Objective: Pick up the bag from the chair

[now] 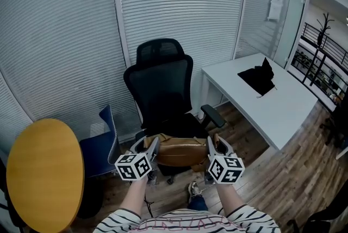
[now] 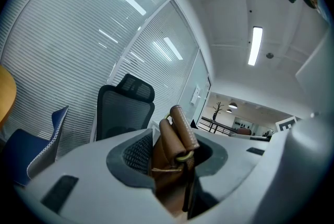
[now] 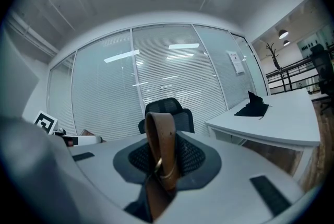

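A tan leather bag (image 1: 179, 151) hangs between my two grippers, in front of the black office chair (image 1: 163, 90) and level with its seat. My left gripper (image 1: 148, 146) is shut on the bag's left strap (image 2: 175, 134), a brown loop with a brass ring that fills the jaws in the left gripper view. My right gripper (image 1: 214, 146) is shut on the bag's right strap (image 3: 162, 147), which stands up as a loop between the jaws. From the head view I cannot tell whether the bag's bottom touches the seat.
A white desk (image 1: 272, 101) with a black cloth (image 1: 259, 80) stands to the right. A round yellow table (image 1: 43, 172) and a blue chair (image 1: 103, 142) are at the left. Blinds cover the glass wall (image 1: 81, 36) behind. The floor (image 1: 283, 183) is wood.
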